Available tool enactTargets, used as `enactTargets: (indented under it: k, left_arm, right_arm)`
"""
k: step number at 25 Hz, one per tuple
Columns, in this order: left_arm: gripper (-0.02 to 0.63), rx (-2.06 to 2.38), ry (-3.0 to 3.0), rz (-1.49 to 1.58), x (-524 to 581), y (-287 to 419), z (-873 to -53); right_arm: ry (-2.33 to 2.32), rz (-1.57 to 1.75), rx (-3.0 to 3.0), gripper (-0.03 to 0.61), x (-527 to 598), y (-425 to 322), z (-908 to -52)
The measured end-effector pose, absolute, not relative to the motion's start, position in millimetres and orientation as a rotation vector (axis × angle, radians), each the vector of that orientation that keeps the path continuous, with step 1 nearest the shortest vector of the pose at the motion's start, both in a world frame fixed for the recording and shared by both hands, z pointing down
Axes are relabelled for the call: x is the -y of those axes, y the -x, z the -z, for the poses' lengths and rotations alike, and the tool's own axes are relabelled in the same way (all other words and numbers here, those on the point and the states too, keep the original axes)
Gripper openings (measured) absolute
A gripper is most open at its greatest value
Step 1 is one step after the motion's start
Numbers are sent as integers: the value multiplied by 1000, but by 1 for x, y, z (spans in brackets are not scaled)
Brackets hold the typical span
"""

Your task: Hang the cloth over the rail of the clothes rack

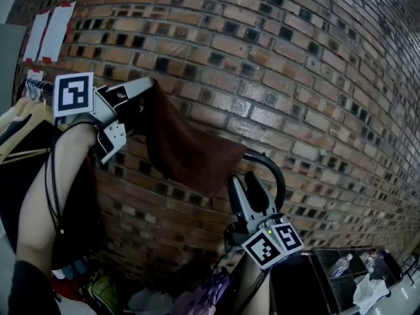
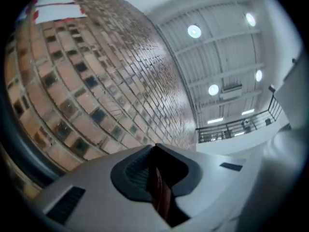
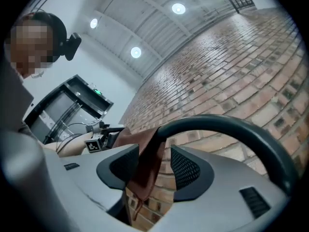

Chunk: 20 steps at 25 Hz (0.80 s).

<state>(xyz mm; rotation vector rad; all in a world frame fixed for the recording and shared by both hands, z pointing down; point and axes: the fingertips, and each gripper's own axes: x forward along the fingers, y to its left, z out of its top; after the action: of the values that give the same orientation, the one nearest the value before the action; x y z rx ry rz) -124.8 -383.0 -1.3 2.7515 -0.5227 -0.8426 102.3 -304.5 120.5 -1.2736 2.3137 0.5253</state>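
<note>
A dark brown cloth [image 1: 187, 151] hangs in front of the brick wall, stretched between my two grippers. My left gripper [image 1: 147, 85] holds its upper corner high at the left; in the left gripper view the jaws [image 2: 153, 150] are shut on a thin fold of the cloth [image 2: 160, 195]. The cloth's lower right part lies over the curved black rail [image 1: 272, 167]. My right gripper [image 1: 245, 181] points up just below that bend. Its jaws [image 3: 155, 161] stand open, and the cloth [image 3: 145, 170] hangs loose between them, under the rail [image 3: 231, 127].
Dark clothes on wooden hangers [image 1: 20, 136] fill the rack's left side. The brick wall [image 1: 295, 77] is close behind the rail. Bags and bundles [image 1: 190, 299] lie on the floor below, and dark bins [image 1: 348, 271] stand at the lower right.
</note>
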Motion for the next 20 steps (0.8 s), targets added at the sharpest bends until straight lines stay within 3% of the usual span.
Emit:
enactTargets:
  k: [7,9,20]
  left_arm:
    - [38,462,-2799,821,377,124,8]
    - [40,464,-2819,813,375,127,7]
    - [38,533,-2897,858,355,138,-2]
  right_arm:
    - [1232,-519,-2396,174,320,-69,-105]
    - [1265,-536,-2367,12,321,-71,-99]
    - [1041,-750,-2057,14,247,-115,-45]
